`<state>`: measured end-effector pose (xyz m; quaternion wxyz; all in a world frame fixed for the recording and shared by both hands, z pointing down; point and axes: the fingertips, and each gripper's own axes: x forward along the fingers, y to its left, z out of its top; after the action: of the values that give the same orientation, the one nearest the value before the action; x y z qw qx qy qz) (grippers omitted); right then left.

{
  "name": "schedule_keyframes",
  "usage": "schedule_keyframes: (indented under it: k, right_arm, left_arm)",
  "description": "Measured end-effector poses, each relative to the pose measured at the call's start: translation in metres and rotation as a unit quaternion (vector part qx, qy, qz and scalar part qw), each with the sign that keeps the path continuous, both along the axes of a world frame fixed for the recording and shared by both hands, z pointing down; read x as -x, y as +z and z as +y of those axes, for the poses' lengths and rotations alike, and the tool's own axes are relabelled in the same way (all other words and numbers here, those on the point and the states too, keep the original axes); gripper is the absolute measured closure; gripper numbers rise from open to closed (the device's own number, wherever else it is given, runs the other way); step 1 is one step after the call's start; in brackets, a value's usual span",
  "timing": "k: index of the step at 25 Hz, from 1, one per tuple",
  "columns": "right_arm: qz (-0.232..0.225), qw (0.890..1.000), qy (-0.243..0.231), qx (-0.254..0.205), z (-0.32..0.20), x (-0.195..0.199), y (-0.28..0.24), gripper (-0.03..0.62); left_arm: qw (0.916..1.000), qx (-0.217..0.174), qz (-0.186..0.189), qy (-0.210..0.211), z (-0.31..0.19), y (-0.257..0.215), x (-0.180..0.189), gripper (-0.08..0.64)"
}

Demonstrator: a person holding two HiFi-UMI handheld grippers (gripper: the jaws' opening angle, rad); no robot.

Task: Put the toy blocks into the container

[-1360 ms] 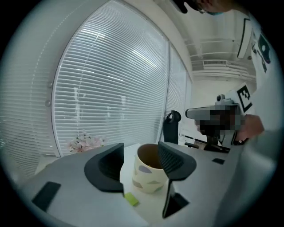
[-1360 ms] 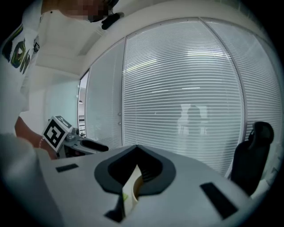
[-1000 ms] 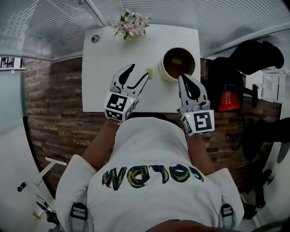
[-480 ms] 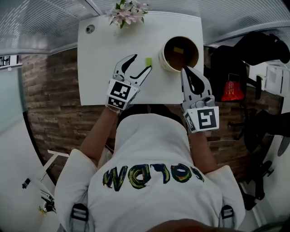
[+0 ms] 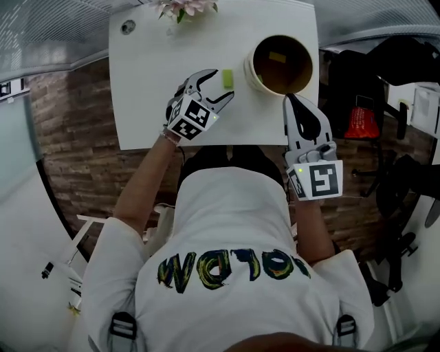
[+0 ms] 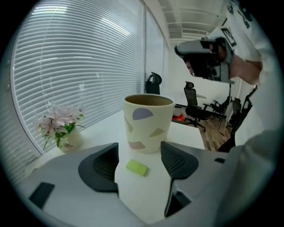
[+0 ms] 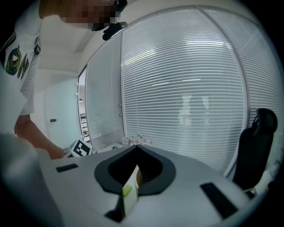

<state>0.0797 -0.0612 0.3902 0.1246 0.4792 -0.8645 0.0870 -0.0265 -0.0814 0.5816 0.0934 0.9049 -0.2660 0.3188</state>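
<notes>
A small green block (image 5: 227,78) lies on the white table (image 5: 155,82), just left of the cream container (image 5: 256,75). A yellow block (image 5: 277,57) lies inside the container. My left gripper (image 5: 216,87) is low over the table, and its jaws have just been opening. In the left gripper view the green block (image 6: 136,167) lies on the table between the spread fingers (image 6: 100,168), untouched, with the container (image 6: 148,128) behind it. My left gripper (image 6: 140,155) is open. My right gripper (image 5: 294,103) is shut and empty at the table's front edge, below the container.
A pot of pink flowers (image 5: 180,7) stands at the table's far edge, and a round cable hole (image 5: 128,27) sits left of it. Dark office chairs and a red bag (image 5: 362,124) stand right of the table. Window blinds (image 7: 186,80) run behind it.
My left gripper has come down and forward to the table, so the green block now sits between its wider jaws. The right gripper has sunk a little and stays shut.
</notes>
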Motion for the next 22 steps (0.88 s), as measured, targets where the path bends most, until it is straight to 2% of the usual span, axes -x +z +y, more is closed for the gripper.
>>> schedule_keyframes:
  k: [6, 13, 22]
  right_arm:
    - [0.000, 1.000, 0.014, 0.014, -0.001, -0.009, 0.018, 0.584]
    - [0.000, 0.999, 0.024, 0.041, 0.005, -0.017, 0.047, 0.584]
    - [-0.003, 0.997, 0.034, 0.066, 0.010, -0.026, 0.072, 0.584]
  left_arm:
    - [0.9980, 0.023, -0.043, 0.041, -0.004, 0.056, -0.005, 0.258]
    - [0.9909, 0.035, -0.094, 0.090, -0.009, 0.108, -0.007, 0.244]
    - [0.9814, 0.047, -0.129, 0.134, -0.019, 0.141, -0.009, 0.239]
